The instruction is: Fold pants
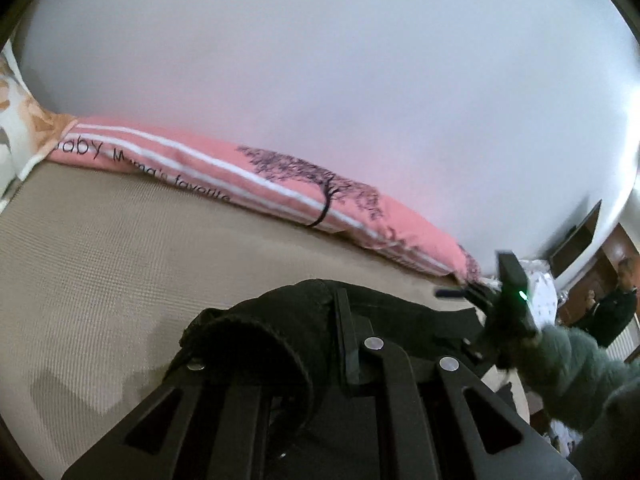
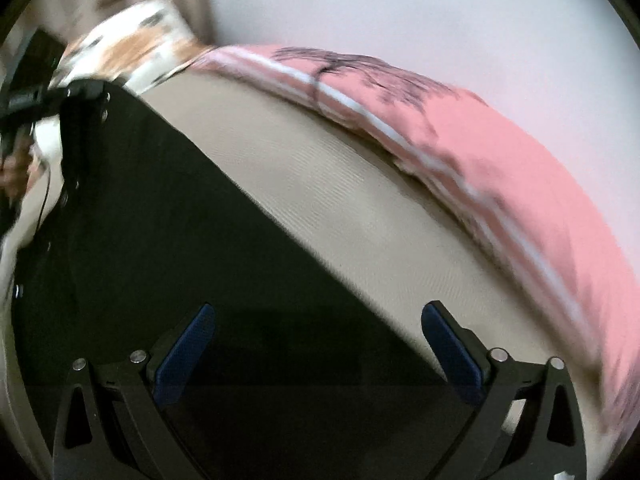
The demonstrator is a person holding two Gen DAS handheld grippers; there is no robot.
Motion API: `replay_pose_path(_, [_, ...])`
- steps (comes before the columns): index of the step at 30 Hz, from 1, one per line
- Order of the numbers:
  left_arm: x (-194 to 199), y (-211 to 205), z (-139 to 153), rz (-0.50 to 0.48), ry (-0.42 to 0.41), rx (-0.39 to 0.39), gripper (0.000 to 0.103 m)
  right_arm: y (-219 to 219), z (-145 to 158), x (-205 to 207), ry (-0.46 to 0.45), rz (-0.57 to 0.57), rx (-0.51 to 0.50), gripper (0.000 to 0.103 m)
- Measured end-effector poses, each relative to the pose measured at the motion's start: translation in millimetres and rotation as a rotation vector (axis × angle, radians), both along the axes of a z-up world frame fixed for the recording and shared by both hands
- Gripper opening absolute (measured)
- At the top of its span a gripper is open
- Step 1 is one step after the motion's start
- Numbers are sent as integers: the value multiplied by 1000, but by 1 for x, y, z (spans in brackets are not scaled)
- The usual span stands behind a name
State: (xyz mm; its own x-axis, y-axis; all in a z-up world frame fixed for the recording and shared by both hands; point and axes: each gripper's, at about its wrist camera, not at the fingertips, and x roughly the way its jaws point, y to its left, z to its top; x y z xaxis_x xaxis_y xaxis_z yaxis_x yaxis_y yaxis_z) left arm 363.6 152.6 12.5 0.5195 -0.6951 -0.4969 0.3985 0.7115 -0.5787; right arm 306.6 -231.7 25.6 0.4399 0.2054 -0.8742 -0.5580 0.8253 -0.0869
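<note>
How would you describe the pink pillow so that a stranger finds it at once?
Start from the beige bed surface and follow it back to the white wall. The pink pillow lies along that far edge. Unlike the floral orange-and-white pillow beside it, it has white stripes, a black tree and black lettering.

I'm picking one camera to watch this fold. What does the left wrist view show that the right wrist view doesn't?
Only the left wrist view: the left gripper shut on a bunched edge of the black pants, the lettering on the pink pillow, and a furry green sleeve.

Only the right wrist view: the right gripper open over a flat spread of pants, its blue pads bare.

Both: pants, beige bed, pink pillow with its tree print, floral pillow, white wall.
</note>
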Motion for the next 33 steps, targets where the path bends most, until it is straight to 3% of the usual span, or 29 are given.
replay_pose_path(1, [-4, 0, 2, 3, -4, 1, 10, 1, 2, 8, 3, 27, -16, 99])
replay_pose_path(4, [-10, 0, 6, 14, -7, 10, 10, 5, 1, 34, 137, 135, 6, 94])
replay_pose_path(6, [-9, -3, 5, 23, -2, 26, 10, 6, -5, 45, 227, 187, 40, 74])
replay_pose_path(9, [-7, -4, 3, 33, 13, 41, 10, -1, -18, 52, 325, 241, 56, 55])
replay_pose_path(11, [-7, -5, 2, 36, 16, 61, 10, -9, -22, 53, 369, 281, 61, 53])
replay_pose_path(14, [-8, -6, 3, 39, 17, 79, 10, -22, -28, 54, 409, 305, 51, 41])
replay_pose_path(17, [-7, -7, 0, 46, 23, 95, 10, -44, -35, 57, 446, 282, 26, 38])
replay_pose_path(25, [-1, -11, -5, 66, 37, 147, 10, -92, -44, 50, 463, 207, -3, 33])
replay_pose_path(27, [1, -12, -4, 71, 43, 155, 10, -96, -44, 46, 450, 193, 11, 27])
replay_pose_path(33, [6, -18, -3, 90, 55, 189, 10, -89, -37, 26, 322, 161, -15, 11])
